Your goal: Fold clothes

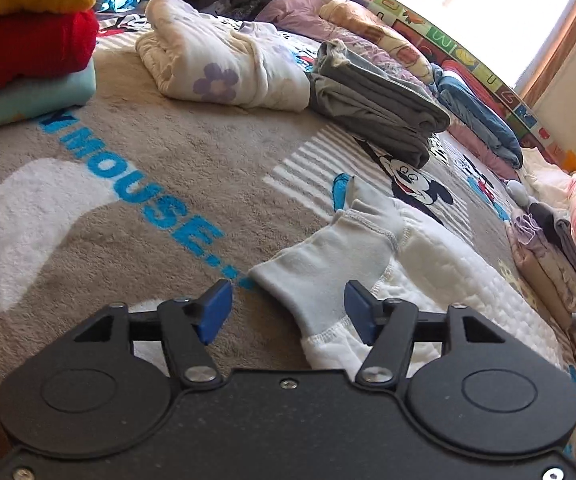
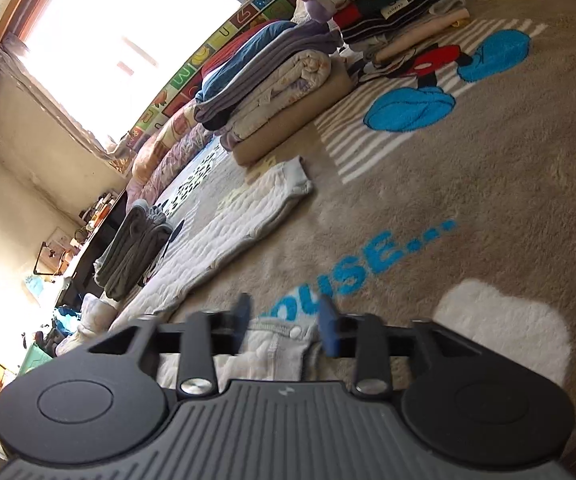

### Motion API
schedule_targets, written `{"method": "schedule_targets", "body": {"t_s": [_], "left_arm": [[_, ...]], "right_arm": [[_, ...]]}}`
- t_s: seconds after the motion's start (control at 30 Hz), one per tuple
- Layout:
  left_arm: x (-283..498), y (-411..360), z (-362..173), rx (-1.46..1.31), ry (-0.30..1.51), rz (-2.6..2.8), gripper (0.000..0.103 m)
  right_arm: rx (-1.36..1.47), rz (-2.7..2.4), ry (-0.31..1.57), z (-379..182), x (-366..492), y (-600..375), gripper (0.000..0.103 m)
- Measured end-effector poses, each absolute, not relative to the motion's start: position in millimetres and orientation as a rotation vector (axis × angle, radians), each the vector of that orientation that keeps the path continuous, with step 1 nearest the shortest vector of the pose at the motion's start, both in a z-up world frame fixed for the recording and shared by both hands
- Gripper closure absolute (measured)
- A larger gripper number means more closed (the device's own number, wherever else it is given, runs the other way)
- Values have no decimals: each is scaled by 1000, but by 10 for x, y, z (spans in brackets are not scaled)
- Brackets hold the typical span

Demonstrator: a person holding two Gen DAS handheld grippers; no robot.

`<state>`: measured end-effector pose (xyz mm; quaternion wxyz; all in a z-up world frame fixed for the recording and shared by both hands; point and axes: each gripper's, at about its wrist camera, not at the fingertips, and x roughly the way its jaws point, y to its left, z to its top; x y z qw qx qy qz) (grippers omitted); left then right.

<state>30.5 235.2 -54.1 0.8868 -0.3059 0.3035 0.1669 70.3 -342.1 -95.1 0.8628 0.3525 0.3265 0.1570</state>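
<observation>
Soft Mickey blanket point(image 1: 99, 216) lies under white pants point(image 1: 428, 276). Your left gripper point(image 1: 288, 312) and right gripper point(image 2: 283, 324) gape empty around cuffs; pinch both evenly.

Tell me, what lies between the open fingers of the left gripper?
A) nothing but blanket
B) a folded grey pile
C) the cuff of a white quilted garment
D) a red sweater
C: the left gripper is open astride the ribbed cuff of the white quilted garment.
</observation>
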Motion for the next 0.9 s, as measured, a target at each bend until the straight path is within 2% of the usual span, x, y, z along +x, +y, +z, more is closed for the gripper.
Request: {"method": "schedule_targets", "body": {"t_s": [0.07,0.13,0.17,0.2,0.23,0.43,0.5,0.53,0.57,0.63,0.67,0.77,0.9], "left_arm": [[335,2343,-604,-667,646,340,42],[366,2266,-620,-635,650,337,42],[381,2224,-626,-616,652,336,54],[394,2176,-635,-601,656,328,71],[390,2153,-644,-614,661,317,100],[257,2129,-629,-689,681,285,99],[252,2113,-613,-646,686,329,90],[244,2116,-578,-628,677,361,85],[228,2111,-524,-596,665,399,73],[165,2092,-403,-545,603,439,63],[143,2085,-347,-538,574,431,63],[139,2030,-210,-519,528,378,63],[238,1872,-2,-495,507,283,63]], "right_arm": [[717,358,716,-1058,698,-3302,38],[638,387,720,-1067,659,-3143,57],[620,411,740,-1076,667,-3085,87],[614,422,745,-1080,656,-3054,90],[610,430,747,-1083,641,-3028,91],[807,356,692,-1000,539,-3448,97],[789,301,708,-1016,550,-3543,96],[777,272,720,-1031,565,-3578,92],[792,270,730,-1050,573,-3612,88],[744,258,677,-976,510,-3605,71],[690,264,643,-907,486,-3568,66],[571,359,567,-753,470,-3390,66],[439,481,584,-718,530,-3029,66]]}}
